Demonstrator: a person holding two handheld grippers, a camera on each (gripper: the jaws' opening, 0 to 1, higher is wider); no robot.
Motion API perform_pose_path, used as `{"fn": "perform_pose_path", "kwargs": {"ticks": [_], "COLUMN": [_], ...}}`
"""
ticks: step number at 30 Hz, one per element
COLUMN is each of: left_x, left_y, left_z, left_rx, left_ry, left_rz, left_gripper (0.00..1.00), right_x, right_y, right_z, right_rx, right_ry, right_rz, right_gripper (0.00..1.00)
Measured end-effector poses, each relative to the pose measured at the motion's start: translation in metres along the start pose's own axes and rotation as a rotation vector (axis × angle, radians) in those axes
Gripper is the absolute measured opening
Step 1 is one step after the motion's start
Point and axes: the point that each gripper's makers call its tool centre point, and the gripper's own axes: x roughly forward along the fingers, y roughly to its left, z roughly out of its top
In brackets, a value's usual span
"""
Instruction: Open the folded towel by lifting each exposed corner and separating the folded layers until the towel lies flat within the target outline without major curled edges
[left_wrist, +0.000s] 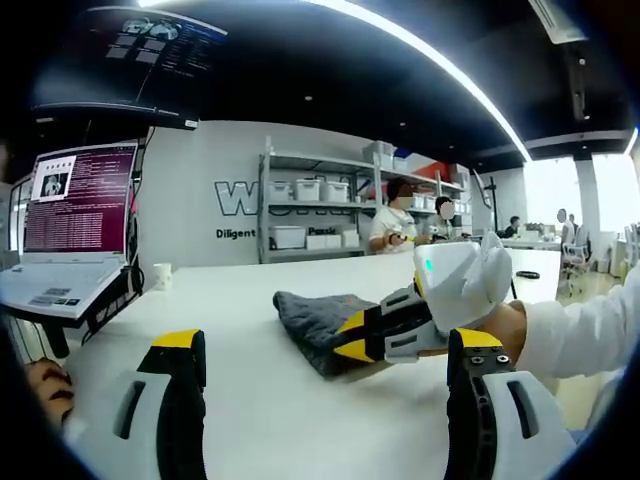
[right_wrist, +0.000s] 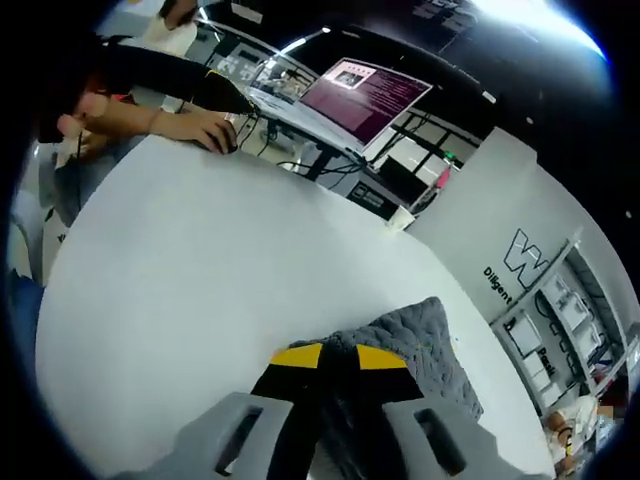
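A folded dark grey towel (left_wrist: 308, 322) lies on the white table (left_wrist: 250, 420), right of centre. In the left gripper view my right gripper (left_wrist: 352, 335) comes in from the right, held by a hand in a white sleeve, its yellow-tipped jaws pinched on the towel's near right edge. In the right gripper view the towel (right_wrist: 425, 345) spreads just beyond my right gripper (right_wrist: 340, 357), whose jaws stand close together on its edge. My left gripper (left_wrist: 328, 360) is open in front of the towel, its jaws wide apart and holding nothing.
An open laptop (left_wrist: 70, 230) on a stand sits at the table's left; it is the laptop (right_wrist: 360, 95) in the other view, with a person's hand (right_wrist: 205, 130) beside it. A white cup (left_wrist: 161, 275) stands behind. Shelves with boxes (left_wrist: 310, 210) and seated people (left_wrist: 395, 225) are further back.
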Motion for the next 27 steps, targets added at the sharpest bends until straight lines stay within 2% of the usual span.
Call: {"fn": "perform_pose_path", "kwargs": {"ticks": [2, 6, 7, 14, 21, 27], "left_x": [0.000, 0.001, 0.001, 0.002, 0.004, 0.006], "left_y": [-0.001, -0.001, -0.001, -0.004, -0.005, -0.007], "left_z": [0.000, -0.001, -0.001, -0.001, -0.002, -0.004], "left_rx": [0.000, 0.000, 0.000, 0.002, 0.005, 0.008], "left_ry": [0.001, 0.002, 0.002, 0.005, 0.009, 0.016], "left_rz": [-0.003, -0.004, -0.004, -0.011, -0.011, -0.016], "left_gripper": [0.99, 0.99, 0.99, 0.99, 0.99, 0.99], "right_x": [-0.003, -0.013, -0.017, -0.037, -0.058, -0.075], "right_y": [-0.004, -0.018, -0.025, -0.059, -0.105, -0.129], "right_z": [0.001, 0.005, 0.008, 0.014, 0.010, 0.002], "right_rx": [0.059, 0.239, 0.276, 0.407, 0.586, 0.670], "right_ry": [-0.011, -0.053, -0.081, -0.178, -0.271, -0.324], "right_rz": [0.005, 0.000, -0.007, -0.060, -0.126, -0.175], "right_gripper": [0.02, 0.00, 0.00, 0.00, 0.00, 0.00]}}
